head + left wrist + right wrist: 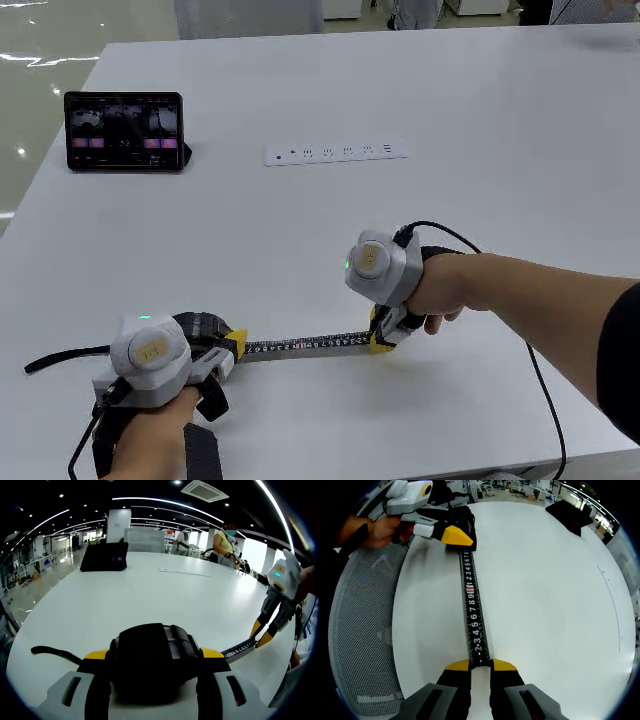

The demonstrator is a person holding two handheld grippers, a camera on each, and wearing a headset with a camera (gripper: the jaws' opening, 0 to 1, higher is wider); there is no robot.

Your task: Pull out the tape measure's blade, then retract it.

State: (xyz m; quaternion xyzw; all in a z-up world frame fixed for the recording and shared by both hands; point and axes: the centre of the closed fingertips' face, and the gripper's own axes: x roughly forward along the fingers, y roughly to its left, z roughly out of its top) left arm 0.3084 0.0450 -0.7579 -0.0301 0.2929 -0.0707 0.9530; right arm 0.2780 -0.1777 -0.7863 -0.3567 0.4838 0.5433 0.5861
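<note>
At lower centre of head view, black tape measure case (203,326) sits clamped between left gripper (226,350) fingers on white counter (300,230); its dark numbered blade (305,346) runs right, tip pinched in nearly closed right gripper (381,343) fingers.

— What sort of place is this?
— A big open-plan office or lab. Beyond the long white desk (150,595), far ahead of the left gripper (155,655), people (225,542) stand under strip lights (165,501) and a ceiling vent (202,490).
— Anything else?
— A mesh chair (365,630) sits left of the right gripper (480,666).
</note>
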